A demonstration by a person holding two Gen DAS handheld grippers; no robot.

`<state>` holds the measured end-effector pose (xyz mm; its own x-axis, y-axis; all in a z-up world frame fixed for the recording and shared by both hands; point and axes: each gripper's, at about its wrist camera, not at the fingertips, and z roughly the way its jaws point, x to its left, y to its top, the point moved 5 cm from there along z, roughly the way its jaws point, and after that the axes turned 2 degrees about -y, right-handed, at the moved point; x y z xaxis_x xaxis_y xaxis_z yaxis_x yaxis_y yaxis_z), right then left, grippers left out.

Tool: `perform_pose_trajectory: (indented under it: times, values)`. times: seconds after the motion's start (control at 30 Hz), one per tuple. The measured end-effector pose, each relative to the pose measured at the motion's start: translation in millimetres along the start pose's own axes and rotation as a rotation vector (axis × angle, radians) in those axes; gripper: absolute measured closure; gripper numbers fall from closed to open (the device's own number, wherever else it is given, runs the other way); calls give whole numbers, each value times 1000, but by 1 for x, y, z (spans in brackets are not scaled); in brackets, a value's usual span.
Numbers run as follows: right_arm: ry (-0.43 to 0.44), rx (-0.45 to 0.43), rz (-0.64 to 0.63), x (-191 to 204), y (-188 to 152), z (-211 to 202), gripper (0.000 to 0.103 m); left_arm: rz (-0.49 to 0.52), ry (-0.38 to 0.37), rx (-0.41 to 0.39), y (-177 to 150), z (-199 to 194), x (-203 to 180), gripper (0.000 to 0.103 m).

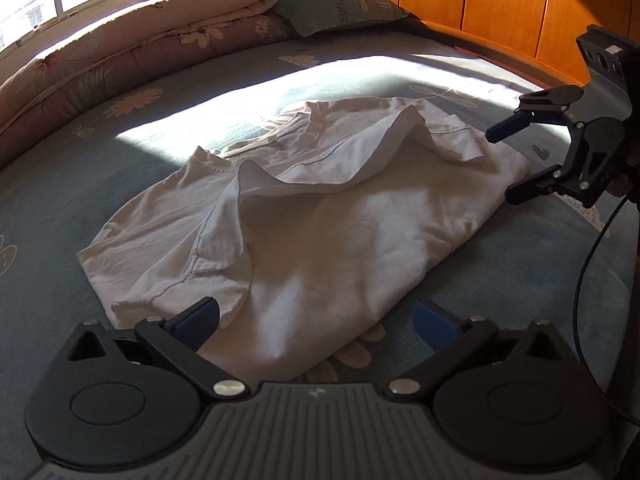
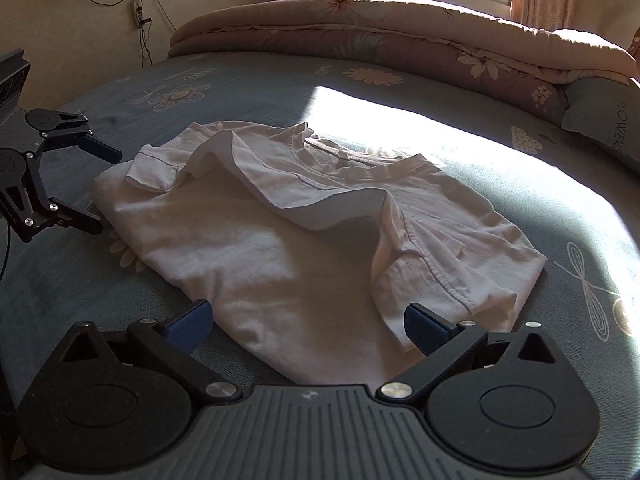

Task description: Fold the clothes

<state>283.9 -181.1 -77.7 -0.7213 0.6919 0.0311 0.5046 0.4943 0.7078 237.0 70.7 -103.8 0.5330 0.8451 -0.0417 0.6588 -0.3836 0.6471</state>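
A white T-shirt [image 1: 340, 220] [image 2: 260, 240] lies partly folded on the blue-green flowered bed sheet [image 1: 120, 152] [image 2: 240, 80], its bottom half turned up over the chest and both sleeves showing. My left gripper [image 1: 316, 320] [image 2: 103, 189] stands open at one short end of the shirt, with the cloth's edge between its blue pads [image 1: 200, 316] but not pinched. At the opposite end my right gripper [image 2: 308, 320] [image 1: 505, 163] is also open, its fingers just off the fabric. Neither holds anything.
A rolled floral quilt [image 1: 120, 52] [image 2: 400, 40] runs along the bed's window side, with a pillow [image 1: 340, 8] [image 2: 608, 120] beside it. A wooden headboard [image 1: 500, 8] bounds one end. A cable [image 1: 592, 260] hangs from the right gripper. Bright sun falls across the sheet.
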Motion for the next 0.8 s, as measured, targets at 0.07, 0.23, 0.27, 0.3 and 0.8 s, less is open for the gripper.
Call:
perform_pose_trajectory:
  times: [0.07, 0.23, 0.27, 0.3, 0.8]
  values:
    - [38, 2, 13, 7, 1, 3, 0, -30, -47, 16, -3, 8, -5, 1]
    - [103, 27, 118, 4, 6, 26, 0, -110, -86, 50, -5, 31, 4, 1]
    - [121, 35, 146, 1, 7, 31, 0, -129, -88, 52, -4, 35, 9, 1]
    - [135, 44, 174, -2, 7, 38, 0, -148, -86, 52, -4, 38, 15, 1]
    - [-90, -22, 221, -100, 76, 73, 0, -220, 248, -57, 75, 58, 135, 1]
